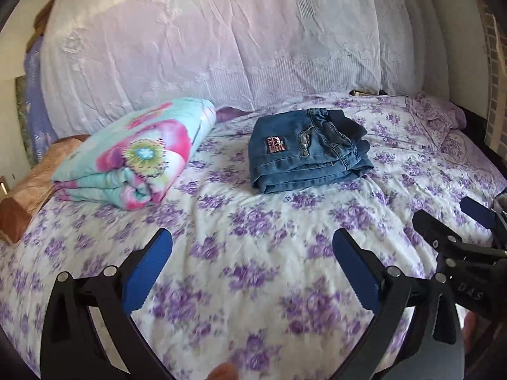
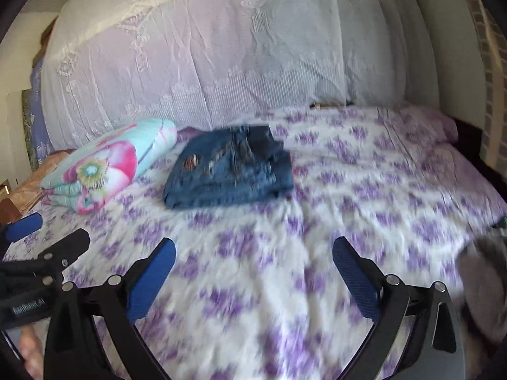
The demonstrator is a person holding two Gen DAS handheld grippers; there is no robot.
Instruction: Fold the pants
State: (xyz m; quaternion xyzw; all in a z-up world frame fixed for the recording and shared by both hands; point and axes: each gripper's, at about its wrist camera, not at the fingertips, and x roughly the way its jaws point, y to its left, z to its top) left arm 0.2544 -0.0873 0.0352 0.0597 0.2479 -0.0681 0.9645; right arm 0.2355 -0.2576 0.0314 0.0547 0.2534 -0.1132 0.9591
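A pair of blue denim pants lies folded in a compact stack on the bed, waistband to the right, a small patch on top. It also shows, blurred, in the right wrist view. My left gripper is open and empty, held over the bedspread well short of the pants. My right gripper is open and empty too, also short of the pants. The right gripper's fingers show at the right edge of the left wrist view. The left gripper's fingers show at the left edge of the right wrist view.
The bed has a white spread with purple flowers. A folded floral blanket in pink and turquoise lies left of the pants. A lace-covered pile stands behind. A grey cloth lies at the right edge. A brown object sits at far left.
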